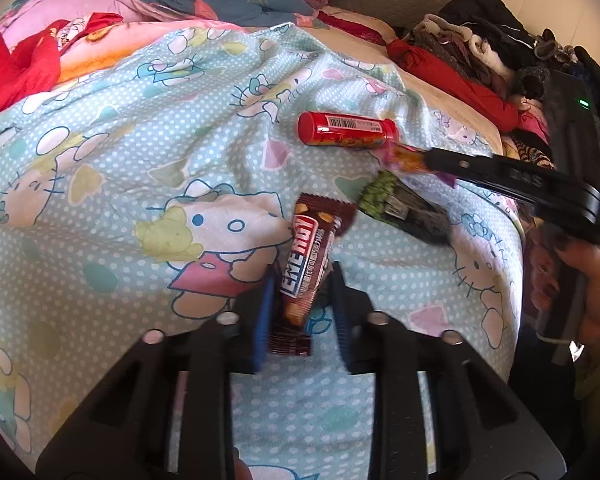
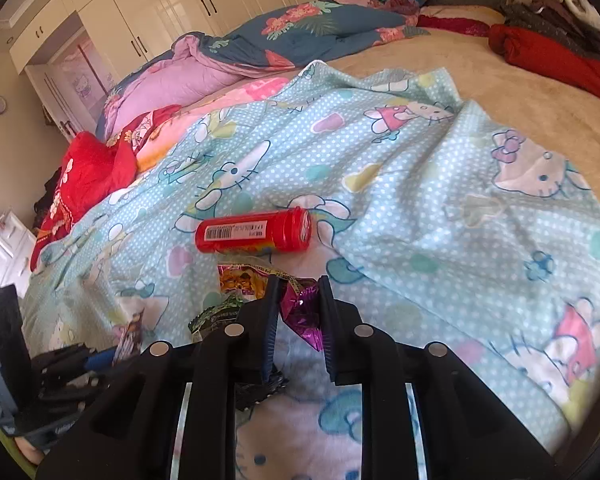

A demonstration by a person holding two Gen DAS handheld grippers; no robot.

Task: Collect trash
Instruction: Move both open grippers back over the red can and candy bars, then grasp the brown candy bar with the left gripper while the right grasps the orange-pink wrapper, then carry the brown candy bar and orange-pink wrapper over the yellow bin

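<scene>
On the Hello Kitty blanket (image 1: 140, 140) lie a red tube (image 1: 346, 128), also in the right wrist view (image 2: 254, 232), and a green and black wrapper (image 1: 404, 204). My left gripper (image 1: 300, 280) is shut on a brown ENERGY bar wrapper (image 1: 310, 264), held just above the blanket. My right gripper (image 2: 298, 292) is shut on a pink and orange foil wrapper (image 2: 300, 308); it enters the left wrist view from the right (image 1: 432, 160), just below the red tube. The green wrapper (image 2: 216, 314) shows left of my right fingers.
A pile of clothes (image 1: 480, 52) lies at the bed's right side. Bunched quilts (image 2: 260, 40) and a red cloth (image 2: 92, 172) lie at the far left. White wardrobes (image 2: 160, 4) stand behind the bed.
</scene>
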